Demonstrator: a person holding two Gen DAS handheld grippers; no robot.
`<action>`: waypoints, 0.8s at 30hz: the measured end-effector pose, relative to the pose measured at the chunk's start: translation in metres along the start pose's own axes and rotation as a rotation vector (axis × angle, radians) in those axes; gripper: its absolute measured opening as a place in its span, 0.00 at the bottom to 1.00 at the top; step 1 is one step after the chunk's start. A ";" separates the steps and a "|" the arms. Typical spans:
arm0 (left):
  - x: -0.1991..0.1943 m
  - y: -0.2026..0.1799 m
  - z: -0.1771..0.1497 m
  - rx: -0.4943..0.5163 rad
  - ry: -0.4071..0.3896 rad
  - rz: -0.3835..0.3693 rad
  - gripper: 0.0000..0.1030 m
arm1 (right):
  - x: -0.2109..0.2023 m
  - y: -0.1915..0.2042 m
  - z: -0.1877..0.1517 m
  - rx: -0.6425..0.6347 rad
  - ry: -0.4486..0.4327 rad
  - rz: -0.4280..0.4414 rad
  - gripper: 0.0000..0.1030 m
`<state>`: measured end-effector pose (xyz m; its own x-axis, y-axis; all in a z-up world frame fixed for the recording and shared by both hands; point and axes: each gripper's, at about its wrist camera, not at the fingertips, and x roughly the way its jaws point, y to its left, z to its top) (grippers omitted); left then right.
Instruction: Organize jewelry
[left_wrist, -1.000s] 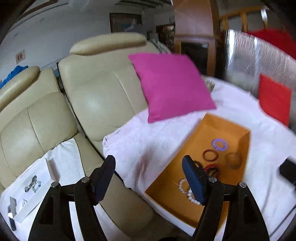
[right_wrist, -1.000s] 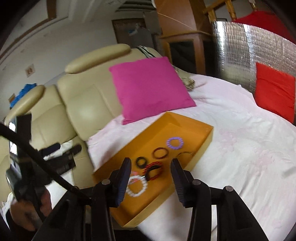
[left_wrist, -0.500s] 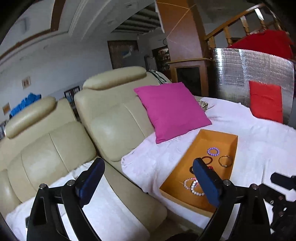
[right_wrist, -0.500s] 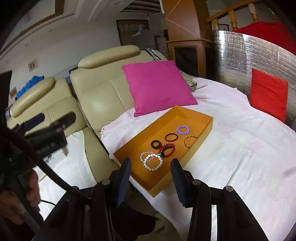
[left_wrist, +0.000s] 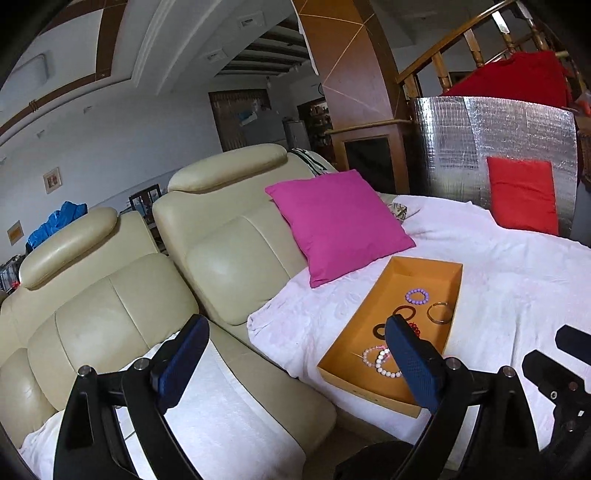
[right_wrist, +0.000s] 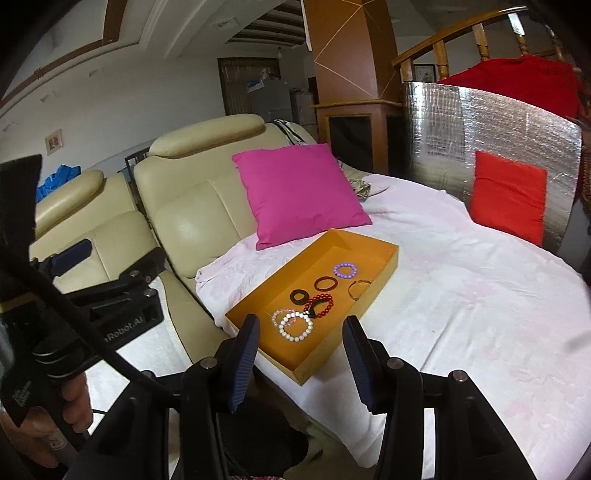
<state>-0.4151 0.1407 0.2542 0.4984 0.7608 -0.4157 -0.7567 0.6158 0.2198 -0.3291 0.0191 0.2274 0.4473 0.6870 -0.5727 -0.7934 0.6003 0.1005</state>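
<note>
An orange tray (right_wrist: 384, 254) lies on the white-covered seat and holds several bracelets: a white bead one (right_wrist: 295, 326), a red bead one (right_wrist: 320, 304), a purple one (right_wrist: 345, 269), a dark ring (right_wrist: 325, 283) and a thin bangle (right_wrist: 357, 289). The tray also shows in the left wrist view (left_wrist: 424, 267). My right gripper (right_wrist: 301, 356) is open and empty, held back from the tray's near end. My left gripper (left_wrist: 295, 360) is open wide and empty, left of the tray and above the cream sofa (left_wrist: 229, 251).
A magenta cushion (right_wrist: 299, 192) leans behind the tray. A red cushion (right_wrist: 508, 195) stands against a silver foil panel (right_wrist: 480, 125) at the far right. A white cloth (left_wrist: 221, 421) covers the left sofa seat. The left gripper's body (right_wrist: 110, 295) shows at left.
Both grippers have pulled back and up from the tray, so it looks smaller and farther. The white box of jewelry on the left seat has left the left wrist view.
</note>
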 end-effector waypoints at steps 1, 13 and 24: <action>-0.001 0.000 0.000 0.000 -0.001 0.000 0.93 | 0.000 0.000 -0.001 0.002 0.005 -0.005 0.49; -0.003 0.002 -0.002 -0.002 -0.003 -0.004 0.93 | 0.005 -0.002 -0.001 0.045 0.029 -0.026 0.49; -0.004 0.008 -0.002 -0.009 -0.014 0.002 0.93 | 0.003 0.004 0.003 0.030 0.017 -0.038 0.49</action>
<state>-0.4244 0.1420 0.2562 0.5031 0.7647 -0.4027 -0.7611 0.6127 0.2129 -0.3298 0.0248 0.2287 0.4695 0.6570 -0.5898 -0.7635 0.6376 0.1025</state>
